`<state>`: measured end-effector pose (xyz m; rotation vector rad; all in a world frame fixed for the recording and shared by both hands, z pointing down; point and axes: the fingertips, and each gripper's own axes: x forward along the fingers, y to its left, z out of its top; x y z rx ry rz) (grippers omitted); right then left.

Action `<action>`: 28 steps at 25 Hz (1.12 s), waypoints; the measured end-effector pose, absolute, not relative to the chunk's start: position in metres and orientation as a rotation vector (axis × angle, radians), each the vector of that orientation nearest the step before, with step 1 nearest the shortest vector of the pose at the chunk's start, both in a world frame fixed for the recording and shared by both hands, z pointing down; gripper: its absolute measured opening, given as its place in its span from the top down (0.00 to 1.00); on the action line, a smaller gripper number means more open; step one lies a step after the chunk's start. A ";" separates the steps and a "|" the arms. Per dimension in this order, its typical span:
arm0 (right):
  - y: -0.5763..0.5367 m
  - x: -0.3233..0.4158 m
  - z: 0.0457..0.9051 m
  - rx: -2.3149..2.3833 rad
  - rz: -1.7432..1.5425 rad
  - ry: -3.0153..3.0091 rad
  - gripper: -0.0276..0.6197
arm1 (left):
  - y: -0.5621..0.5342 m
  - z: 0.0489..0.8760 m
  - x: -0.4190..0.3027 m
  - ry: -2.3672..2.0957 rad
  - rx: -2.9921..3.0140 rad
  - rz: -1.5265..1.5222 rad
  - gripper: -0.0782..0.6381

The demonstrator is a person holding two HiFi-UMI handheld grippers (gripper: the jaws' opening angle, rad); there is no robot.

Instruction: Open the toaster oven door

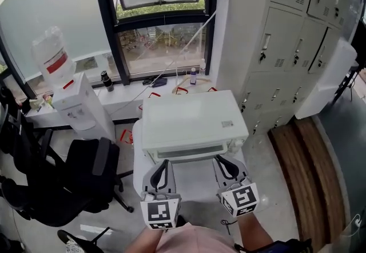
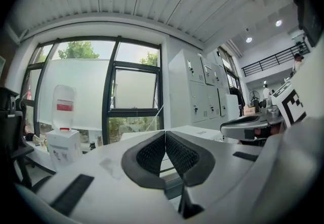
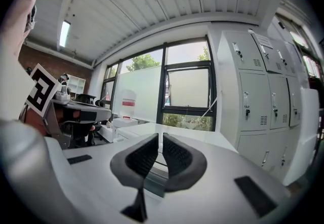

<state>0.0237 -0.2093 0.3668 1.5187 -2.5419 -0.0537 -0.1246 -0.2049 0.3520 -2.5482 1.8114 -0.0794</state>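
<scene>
- Both of my handheld grippers hover just in front of the white toaster oven, which sits on a small white table below the window.
- The oven's door faces me and lies shut against the body, with neither gripper touching it.
- The left gripper has its black ribbed pads pressed together at the tips, with nothing held between them.
- The right gripper is all but closed as well (its own view shows a mere sliver of light between the pads), and it too is empty.
- The left marker cube and the right marker cube sit at the bottom of the head view, above the person's arms.
- To the left of the oven stands a white water dispenser with an inverted bottle on top, and a black office chair is parked in front of it.
- Grey lockers line the wall on the right.
- A small purple-capped bottle stands on the windowsill behind the oven.
</scene>
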 end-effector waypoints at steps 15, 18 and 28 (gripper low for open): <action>-0.224 0.034 0.409 1.118 -0.205 -2.447 0.78 | -0.223 0.371 -0.109 1.934 -2.572 -0.116 0.87; -0.229 0.036 0.419 0.978 -0.399 -2.331 0.77 | -0.222 0.377 -0.106 1.998 -2.588 -0.102 0.87; -0.242 0.039 0.448 0.718 -0.543 -2.125 0.76 | -0.218 0.378 -0.105 2.056 -2.512 -0.147 0.87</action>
